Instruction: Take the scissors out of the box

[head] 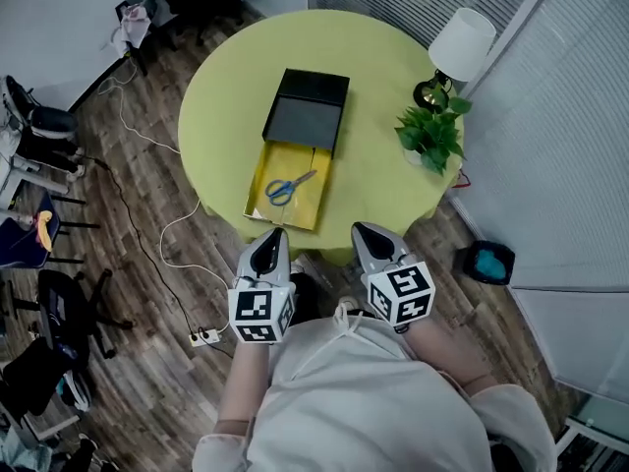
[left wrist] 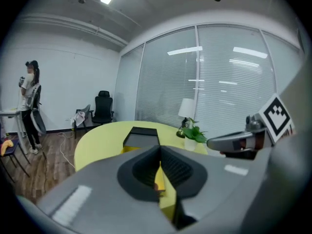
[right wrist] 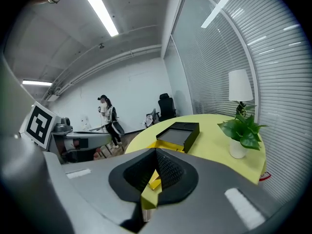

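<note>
Yellow card makes up the open box [head: 257, 183] on the round, pale green worktop [head: 221, 77]. The scissors [head: 288, 187] lie flat on its floor, blue handles toward the near left and blades pointing to the far right. At the box's far end a black lid [head: 307, 111] lies with its grey inside facing up, its near edge over the end of the box. To the right on the worktop, well apart from the box, stand a white-shaded lamp [head: 460, 45] and a potted plant [head: 430, 134]. The left tool [head: 274, 234] and the right tool [head: 365, 228] hang side by side at the worktop's near edge, short of the box. Each has its jaws pressed together and grips nothing.
</note>
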Available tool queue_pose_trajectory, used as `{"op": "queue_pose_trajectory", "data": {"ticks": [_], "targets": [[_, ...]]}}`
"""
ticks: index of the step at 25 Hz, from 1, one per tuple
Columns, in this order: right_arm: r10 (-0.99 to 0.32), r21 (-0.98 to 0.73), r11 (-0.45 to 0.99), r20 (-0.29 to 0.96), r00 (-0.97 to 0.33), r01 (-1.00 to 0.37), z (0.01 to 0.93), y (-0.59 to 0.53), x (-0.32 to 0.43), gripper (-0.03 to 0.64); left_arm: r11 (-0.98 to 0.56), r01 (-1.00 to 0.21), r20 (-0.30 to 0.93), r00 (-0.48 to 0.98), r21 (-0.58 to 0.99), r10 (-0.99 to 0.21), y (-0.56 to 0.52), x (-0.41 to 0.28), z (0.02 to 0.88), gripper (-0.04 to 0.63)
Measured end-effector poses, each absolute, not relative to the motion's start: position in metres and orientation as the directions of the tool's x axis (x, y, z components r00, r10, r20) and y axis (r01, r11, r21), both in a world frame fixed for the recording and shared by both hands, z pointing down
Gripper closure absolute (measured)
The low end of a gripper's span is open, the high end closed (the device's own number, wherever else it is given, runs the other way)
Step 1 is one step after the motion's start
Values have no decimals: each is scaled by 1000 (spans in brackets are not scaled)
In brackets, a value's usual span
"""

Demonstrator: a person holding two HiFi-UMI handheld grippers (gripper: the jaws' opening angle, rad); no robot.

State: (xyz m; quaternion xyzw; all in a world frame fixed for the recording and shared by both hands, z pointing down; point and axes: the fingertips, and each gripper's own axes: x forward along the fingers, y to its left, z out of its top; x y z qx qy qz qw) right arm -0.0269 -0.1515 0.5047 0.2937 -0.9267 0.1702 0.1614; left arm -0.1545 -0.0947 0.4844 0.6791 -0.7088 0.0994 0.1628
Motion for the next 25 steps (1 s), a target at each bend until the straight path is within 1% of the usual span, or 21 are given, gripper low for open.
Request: {"op": "queue_pose_trajectory", "data": {"ticks": [2,7,11,15,21,25], "targets": [[-535,-218,731,406,-741,-647,507,-166,-36,617,-4,-995,397,42,97,-917,-115,-168,495,589],[-629,-225,611,444,-638,-759,519,-193,-58,617,-165,-978,524,206,126,-826,-161,-198,531,589],[-667,-229,535,476,-573,-813,532,-211,-78,617,-264,-960,611,267,98,-746,-192,-219,563,589],[-691,-230,476,500,-522,-849,543,-222,-90,617,-362,-928,719,307,83,-624,-211,-226,606,588],[-692,-240,418,541,-478,-876,558,-223,-97,617,-470,-881,829,308,64,-466,-216,-231,655,525],[-678,-253,423,549,-489,-870,562,-230,-101,617,-507,-861,875,283,52,-392,-217,-229,680,462]]}}
